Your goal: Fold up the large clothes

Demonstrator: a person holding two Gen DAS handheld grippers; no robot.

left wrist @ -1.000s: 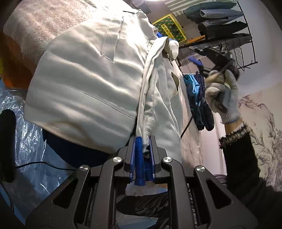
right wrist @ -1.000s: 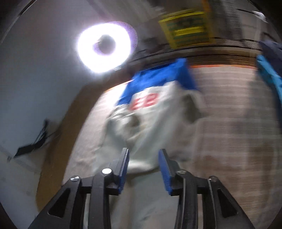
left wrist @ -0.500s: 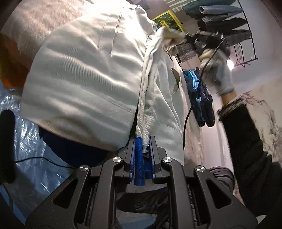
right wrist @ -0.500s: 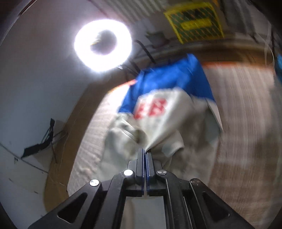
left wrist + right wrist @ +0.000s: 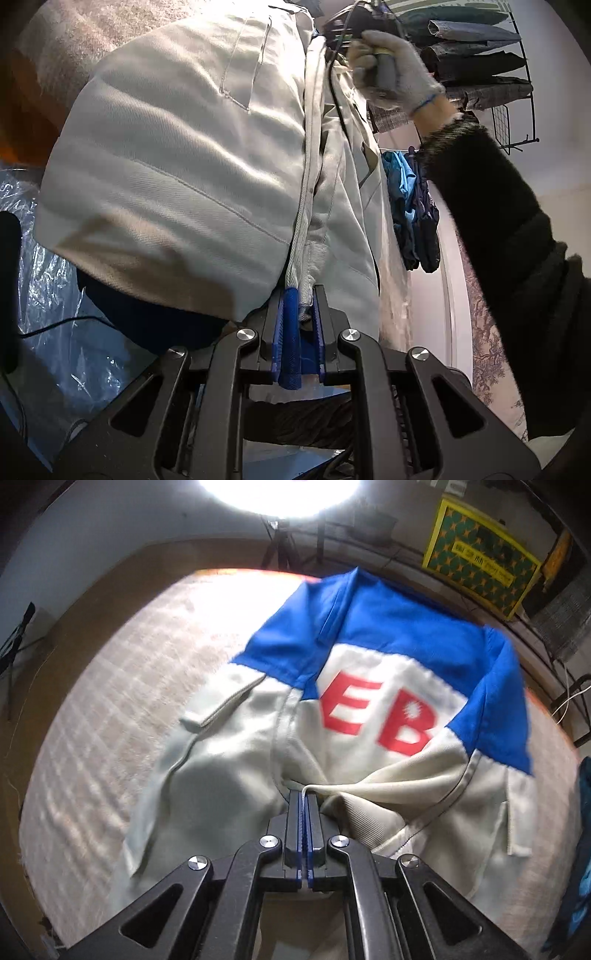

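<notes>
Looking along our left gripper, we see its blue pads clenched on a thick ribbed hem of the jacket, a pale grey garment that fills most of this view and drapes over the near edge of the bed. A stitched pocket shows on the jacket's broad panel, and a long seam runs away from the pads toward the top of the frame. At the upper right our gloved hand grips the handle of the right gripper, with a black sleeve trailing down the right side. Behind it stands a rack stacked with folded clothes, and blue garments hang beside the bed. Crinkled clear plastic lies at the lower left. Through the right wrist view, our right gripper points steeply down at the jacket, which lies spread on the woven bed cover. Its fingers are closed tight together, pinching a thin fold of pale fabric at the jacket's middle. The jacket's far part is bright blue, with red letters "EB" on a white panel below it. A ring light glares at the top, and a yellow-framed green sign stands at the upper right.
</notes>
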